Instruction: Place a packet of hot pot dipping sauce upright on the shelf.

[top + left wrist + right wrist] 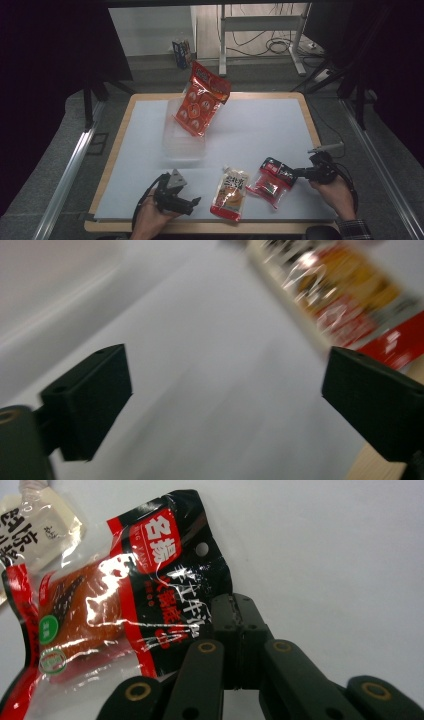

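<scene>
- Fingers of the right gripper are pressed together on the corner of the red-and-black snack packet, which lies flat on the table.
- Left gripper fingers are spread wide, nothing between them; the cream pouch lies just beside.
- White table sheet covers a wood-edged table; a red bag leans in a clear bin.
- Grey floor and cables lie beyond.

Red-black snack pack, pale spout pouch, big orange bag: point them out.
red-black snack pack (125,605), right gripper view, middle of its front.
pale spout pouch (231,192), high view, middle of its face.
big orange bag (200,100), high view, printed front.
</scene>
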`<action>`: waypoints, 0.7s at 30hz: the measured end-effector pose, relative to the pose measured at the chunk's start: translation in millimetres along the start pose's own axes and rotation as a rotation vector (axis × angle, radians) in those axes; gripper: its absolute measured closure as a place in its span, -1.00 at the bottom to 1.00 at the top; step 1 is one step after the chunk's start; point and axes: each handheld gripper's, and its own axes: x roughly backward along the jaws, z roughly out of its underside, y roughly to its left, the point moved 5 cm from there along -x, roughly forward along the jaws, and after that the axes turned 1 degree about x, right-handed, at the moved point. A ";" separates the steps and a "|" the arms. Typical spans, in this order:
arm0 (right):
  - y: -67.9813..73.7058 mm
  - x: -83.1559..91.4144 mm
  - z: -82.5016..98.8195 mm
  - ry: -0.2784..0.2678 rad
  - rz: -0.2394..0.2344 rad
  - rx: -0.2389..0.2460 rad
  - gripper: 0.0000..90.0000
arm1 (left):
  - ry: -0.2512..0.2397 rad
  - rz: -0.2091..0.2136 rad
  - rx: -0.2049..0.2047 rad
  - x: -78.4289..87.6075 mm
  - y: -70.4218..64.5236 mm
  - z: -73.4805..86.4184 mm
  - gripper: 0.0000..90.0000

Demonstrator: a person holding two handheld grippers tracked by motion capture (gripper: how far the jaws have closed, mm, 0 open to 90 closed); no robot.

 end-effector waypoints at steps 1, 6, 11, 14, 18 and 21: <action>-1.6 1.5 0.7 -0.006 0.008 -0.002 0.80 | -0.013 0.019 -0.009 -3.4 -6.9 -7.0 -0.72; -9.3 5.9 1.3 -0.046 0.037 0.013 0.47 | -0.049 0.127 -0.057 -25.2 -44.4 -40.0 -0.20; -9.1 6.0 0.1 -0.065 0.029 0.046 0.26 | -0.028 0.208 -0.121 -53.0 -85.0 -62.0 0.40; -7.7 3.9 -1.3 -0.066 0.015 0.056 0.12 | -0.005 0.231 -0.163 -69.2 -103.4 -70.7 0.75; -4.0 0.6 -4.9 -0.070 0.002 0.080 -0.03 | 0.038 0.241 -0.170 -91.7 -116.1 -77.1 0.99; -0.8 -2.1 -8.9 -0.072 -0.021 0.097 -0.14 | 0.067 0.239 -0.144 -105.3 -117.5 -79.8 1.00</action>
